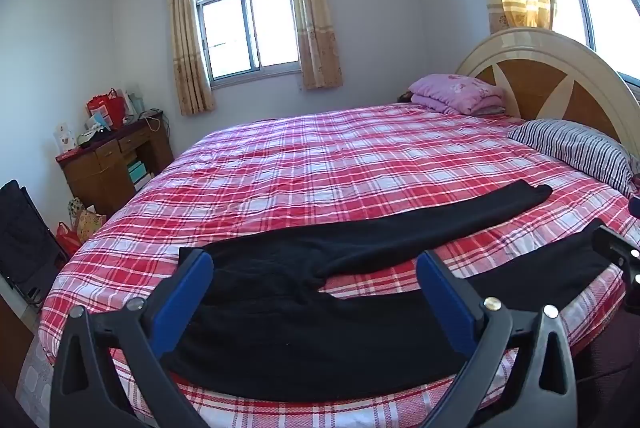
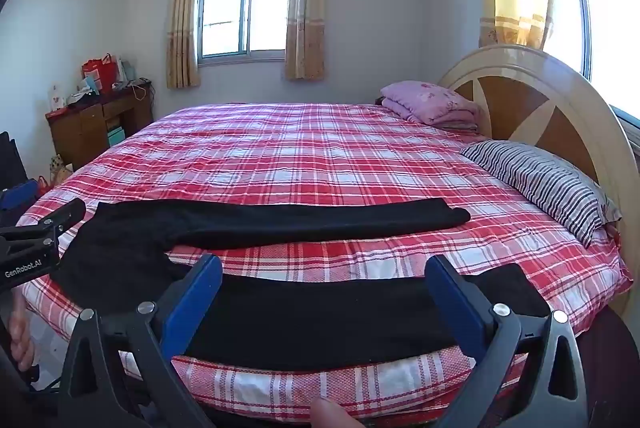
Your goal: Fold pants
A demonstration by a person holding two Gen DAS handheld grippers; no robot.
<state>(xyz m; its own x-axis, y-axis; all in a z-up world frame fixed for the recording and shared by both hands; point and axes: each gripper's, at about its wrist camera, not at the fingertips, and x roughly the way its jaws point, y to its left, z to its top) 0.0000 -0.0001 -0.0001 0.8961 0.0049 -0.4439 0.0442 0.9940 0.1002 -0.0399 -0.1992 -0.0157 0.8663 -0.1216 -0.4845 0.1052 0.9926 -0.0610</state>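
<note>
Black pants [image 1: 280, 328] lie flat on the red plaid bed [image 1: 320, 156], near its front edge. The waist is at the left and the two legs spread apart toward the right. My left gripper [image 1: 313, 262] hovers over the waist and seat, open, with nothing between its blue pads. In the right wrist view the far leg [image 2: 280, 220] and the near leg [image 2: 320, 316] are separated by a strip of bedsheet. My right gripper [image 2: 324, 266] stands open above the near leg, holding nothing. Each gripper shows at the edge of the other's view.
A striped pillow [image 2: 540, 180] and a folded pink quilt [image 2: 432, 104] lie by the round headboard [image 2: 560, 100] at the right. A cluttered wooden desk [image 1: 112, 160] and bags stand by the left wall. A person's hand [image 2: 20, 340] shows at the left edge.
</note>
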